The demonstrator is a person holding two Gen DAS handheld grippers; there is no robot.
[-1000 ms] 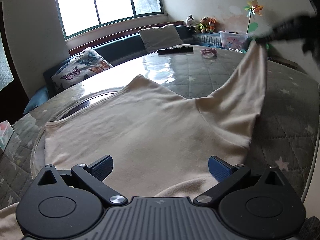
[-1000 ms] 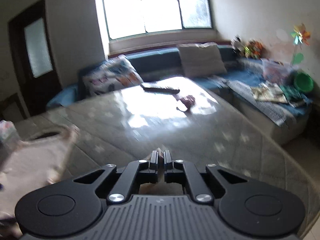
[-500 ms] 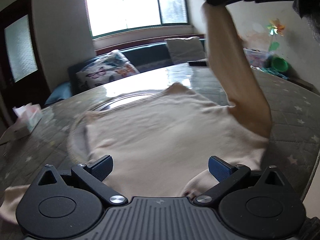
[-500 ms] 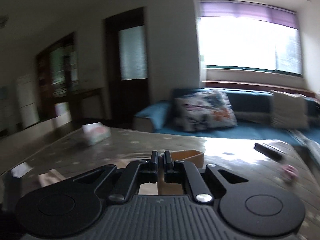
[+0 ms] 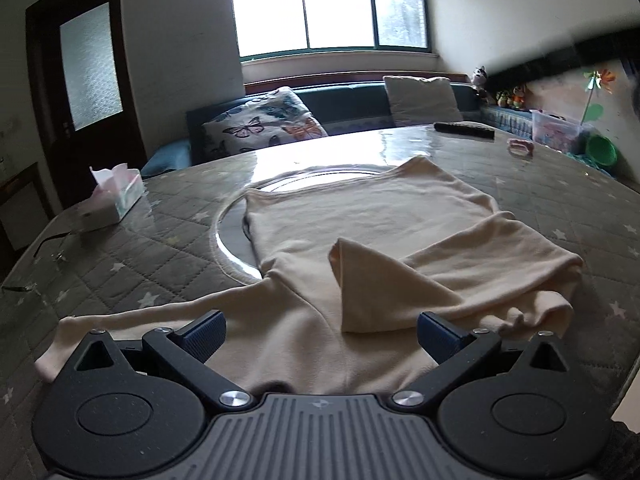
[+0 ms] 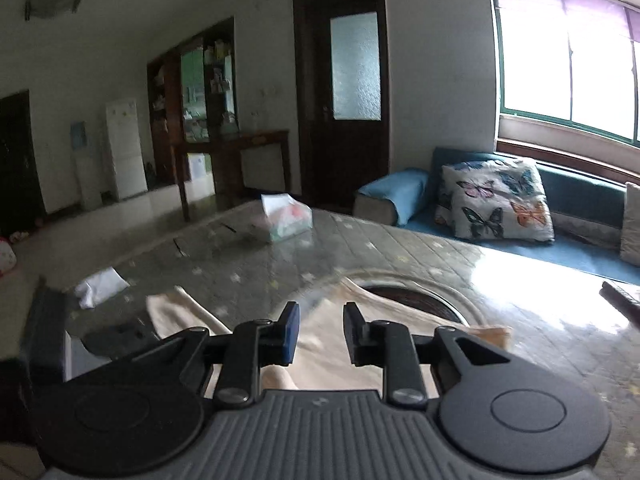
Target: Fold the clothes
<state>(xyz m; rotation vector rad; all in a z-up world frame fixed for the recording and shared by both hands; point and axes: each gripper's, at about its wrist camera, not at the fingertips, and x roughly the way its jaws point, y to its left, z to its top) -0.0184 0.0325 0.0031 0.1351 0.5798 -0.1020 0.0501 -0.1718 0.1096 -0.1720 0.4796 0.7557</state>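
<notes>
Cream long-sleeved cotton shirt (image 5: 372,216) lying at frame centre on grey quilted table (image 5: 160,252), one sleeve folded across; left gripper (image 5: 320,330) hovering spread wide, empty; right gripper (image 6: 318,330) jaws opening, nothing pinched.

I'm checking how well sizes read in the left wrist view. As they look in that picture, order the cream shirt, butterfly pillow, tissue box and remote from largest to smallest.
1. cream shirt, nearest the camera
2. butterfly pillow
3. tissue box
4. remote, farthest, so it may only look smallest
</notes>
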